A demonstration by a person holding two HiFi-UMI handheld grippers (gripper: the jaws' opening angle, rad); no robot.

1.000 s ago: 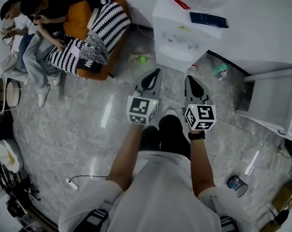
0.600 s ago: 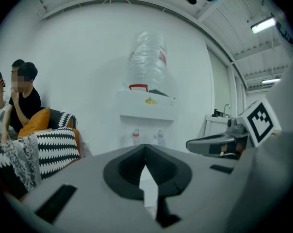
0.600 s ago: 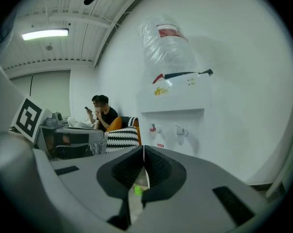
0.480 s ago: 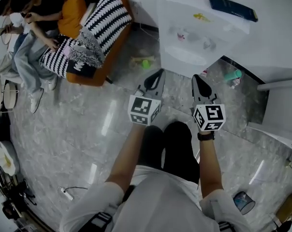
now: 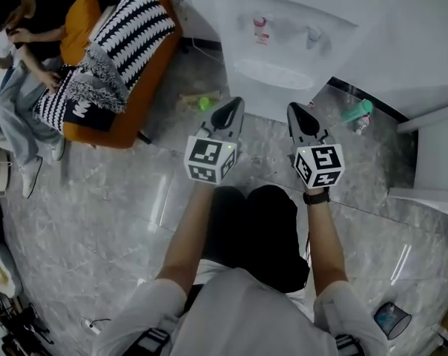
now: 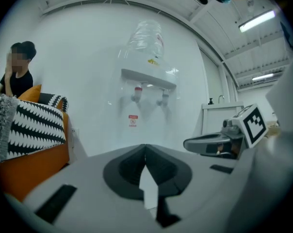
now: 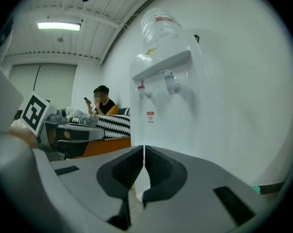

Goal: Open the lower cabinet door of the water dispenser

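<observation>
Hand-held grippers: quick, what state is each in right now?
Left hand-held gripper: closed, nothing between the jaws.
Right hand-held gripper: closed, nothing between the jaws.

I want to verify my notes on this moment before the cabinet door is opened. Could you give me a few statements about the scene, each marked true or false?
1. The left gripper and the right gripper are both shut and empty. True.
2. The right gripper touches the water dispenser. False: it is held in front of it, apart.
3. A water bottle sits on top of the dispenser. True.
4. In the head view, the orange sofa stands at the dispenser's right. False: it stands at its left.
</observation>
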